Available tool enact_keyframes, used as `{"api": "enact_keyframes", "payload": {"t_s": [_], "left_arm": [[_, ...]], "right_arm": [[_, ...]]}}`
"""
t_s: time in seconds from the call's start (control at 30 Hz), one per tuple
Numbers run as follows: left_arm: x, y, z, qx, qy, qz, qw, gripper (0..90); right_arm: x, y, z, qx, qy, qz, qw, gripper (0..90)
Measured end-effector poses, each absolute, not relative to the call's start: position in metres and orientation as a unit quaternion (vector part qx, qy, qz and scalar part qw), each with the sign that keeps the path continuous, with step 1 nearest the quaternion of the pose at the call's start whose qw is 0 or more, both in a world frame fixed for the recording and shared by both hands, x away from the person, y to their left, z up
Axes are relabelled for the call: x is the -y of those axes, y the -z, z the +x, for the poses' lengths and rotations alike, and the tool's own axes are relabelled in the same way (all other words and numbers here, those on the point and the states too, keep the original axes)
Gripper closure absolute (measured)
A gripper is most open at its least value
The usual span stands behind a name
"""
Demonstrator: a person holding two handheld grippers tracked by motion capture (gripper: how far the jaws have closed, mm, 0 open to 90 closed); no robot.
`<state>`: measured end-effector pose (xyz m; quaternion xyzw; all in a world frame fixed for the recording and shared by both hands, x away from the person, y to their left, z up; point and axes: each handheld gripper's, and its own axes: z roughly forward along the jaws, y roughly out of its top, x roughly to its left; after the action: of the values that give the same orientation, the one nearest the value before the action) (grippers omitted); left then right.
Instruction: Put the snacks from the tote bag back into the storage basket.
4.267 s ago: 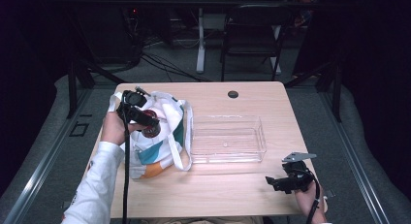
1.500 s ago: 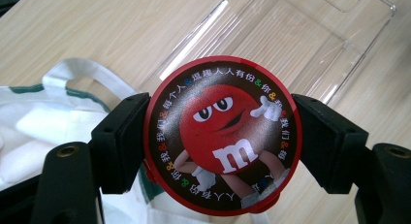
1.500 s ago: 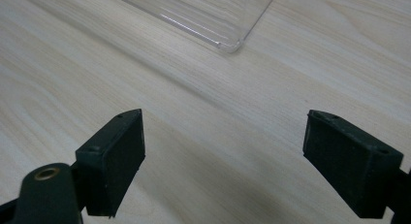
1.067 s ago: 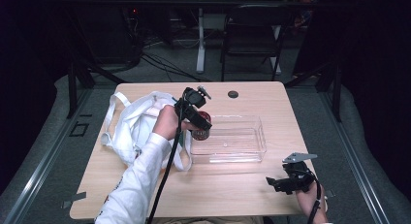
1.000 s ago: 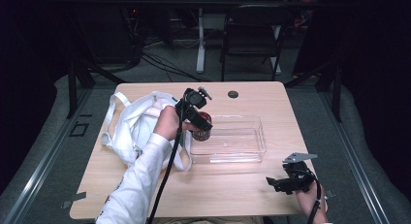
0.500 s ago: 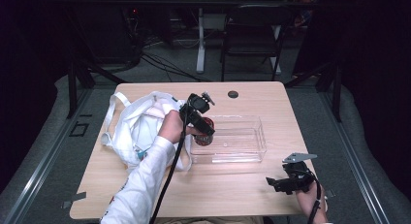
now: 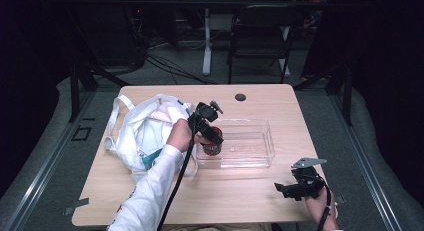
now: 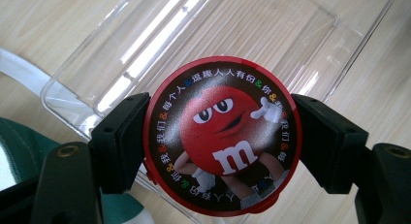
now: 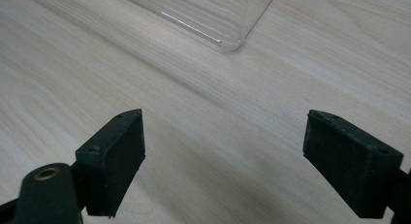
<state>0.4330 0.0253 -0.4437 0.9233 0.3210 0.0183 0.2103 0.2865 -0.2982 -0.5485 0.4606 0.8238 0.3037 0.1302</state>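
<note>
Over the left end of the clear plastic tray (image 7: 247,146), the left tool (image 7: 214,137) holds a round red-rimmed M&M's candy tub (image 8: 222,135), its two black jaws pressed against opposite sides of the tub. In the left gripper view the lid faces the camera: a red cartoon candy figure with white gloves, a white "m" on its belly, and a ring of small printed characters around the edge. The tub sits above the tray's near-left corner, with the tray's transparent floor and walls visible past it; whether the tub's base touches the tray floor cannot be told. In the high view the tub (image 7: 212,143) shows as a small dark red shape just inside the tray's left wall.

A white cloth tote bag (image 7: 145,133) lies crumpled on the desk (image 7: 250,191) to the left of the tray, just beside it, with something teal showing at its mouth. The person's left hand (image 7: 180,136) in a white sleeve reaches across the bag.

The right tool (image 7: 290,188) rests low at the desk's near-right corner, well apart from the tray, its jaws spread wide with nothing but bare wood between them. The right gripper view shows a rounded corner of the tray (image 9: 228,42) beyond the jaws. A small dark round disc (image 7: 240,97) lies near the desk's far edge.
</note>
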Motion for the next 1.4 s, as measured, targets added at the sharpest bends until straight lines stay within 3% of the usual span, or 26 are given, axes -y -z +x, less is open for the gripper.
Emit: {"api": "enact_keyframes", "payload": {"t_s": [1.4], "left_arm": [[-0.029, 0.484, 0.431, -0.351, 0.002, 0.915, 0.198, 26.3]], "right_arm": [[0.298, 0.549, 0.287, -0.825, -0.300, 0.460, 0.131, 14.6]]}}
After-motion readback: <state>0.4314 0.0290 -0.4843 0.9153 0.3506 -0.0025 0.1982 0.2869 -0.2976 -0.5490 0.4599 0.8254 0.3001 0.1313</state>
